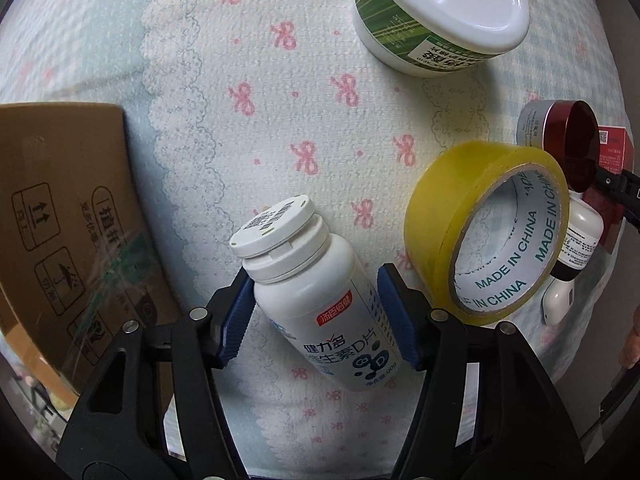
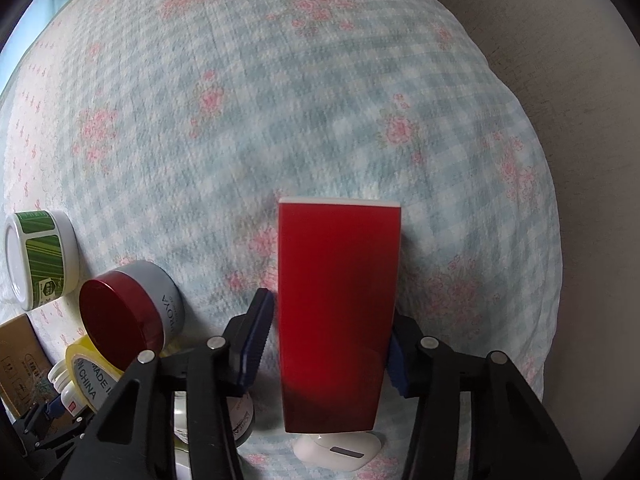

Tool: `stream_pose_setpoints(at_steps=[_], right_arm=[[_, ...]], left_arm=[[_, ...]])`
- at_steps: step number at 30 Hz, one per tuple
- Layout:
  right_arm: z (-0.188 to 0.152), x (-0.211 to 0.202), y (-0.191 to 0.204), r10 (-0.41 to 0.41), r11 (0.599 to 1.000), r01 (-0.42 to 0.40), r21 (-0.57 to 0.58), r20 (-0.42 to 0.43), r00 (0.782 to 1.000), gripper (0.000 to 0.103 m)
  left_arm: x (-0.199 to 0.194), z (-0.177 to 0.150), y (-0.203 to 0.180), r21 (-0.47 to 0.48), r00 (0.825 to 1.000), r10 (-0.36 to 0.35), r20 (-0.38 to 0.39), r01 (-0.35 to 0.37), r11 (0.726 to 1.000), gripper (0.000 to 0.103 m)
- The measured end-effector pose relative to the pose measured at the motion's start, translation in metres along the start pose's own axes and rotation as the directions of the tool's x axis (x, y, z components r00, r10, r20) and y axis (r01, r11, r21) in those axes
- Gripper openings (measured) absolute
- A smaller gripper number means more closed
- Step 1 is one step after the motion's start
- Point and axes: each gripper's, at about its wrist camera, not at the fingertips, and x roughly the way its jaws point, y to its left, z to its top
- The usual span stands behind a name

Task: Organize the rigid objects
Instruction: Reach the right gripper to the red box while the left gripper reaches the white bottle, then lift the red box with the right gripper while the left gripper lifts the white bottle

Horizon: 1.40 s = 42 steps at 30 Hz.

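Observation:
In the left wrist view my left gripper (image 1: 316, 308) is closed on a white vitamin bottle (image 1: 320, 304), which lies tilted between the blue pads, cap pointing away. A yellow tape roll (image 1: 480, 232) stands just right of it. In the right wrist view my right gripper (image 2: 328, 344) has a red box (image 2: 338, 312) between its fingers. The right pad touches the box; a small gap shows at the left pad (image 2: 256, 340). The box's lower end sits over a white earbud case (image 2: 340, 452).
A cardboard box (image 1: 60, 232) stands at the left. A green-and-white tub (image 1: 436, 16) lies at the far right. A grey jar with a red lid (image 2: 128, 320), a small white bottle (image 1: 580, 240) and the earbud case (image 1: 560, 304) crowd beside the tape. A floral cloth (image 2: 280, 100) covers the surface.

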Motion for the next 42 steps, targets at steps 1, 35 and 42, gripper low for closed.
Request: stream_pose_setpoints(at_steps=[1, 35, 42], right_arm=[[-0.001, 0.002, -0.001, -0.006, 1.0, 0.006, 0.003, 0.004, 1.0, 0.039], [-0.106, -0.179, -0.037, 0.095, 0.995, -0.086, -0.048, 0.238, 0.967, 0.038], [-0.133, -0.273, 0.007, 0.14, 0.982, -0.09, -0.164, 0.324, 0.936, 0.038]], left_arm=[[0.001, -0.001, 0.0, -0.004, 1.0, -0.003, 0.005, 0.003, 1.0, 0.057], [-0.204, -0.076, 0.056, 0.025, 0.903, -0.192, 0.384, 0.198, 0.98, 0.05], [-0.286, -0.116, 0.099, 0.032, 0.831, -0.207, 0.516, 0.223, 0.974, 0.05]])
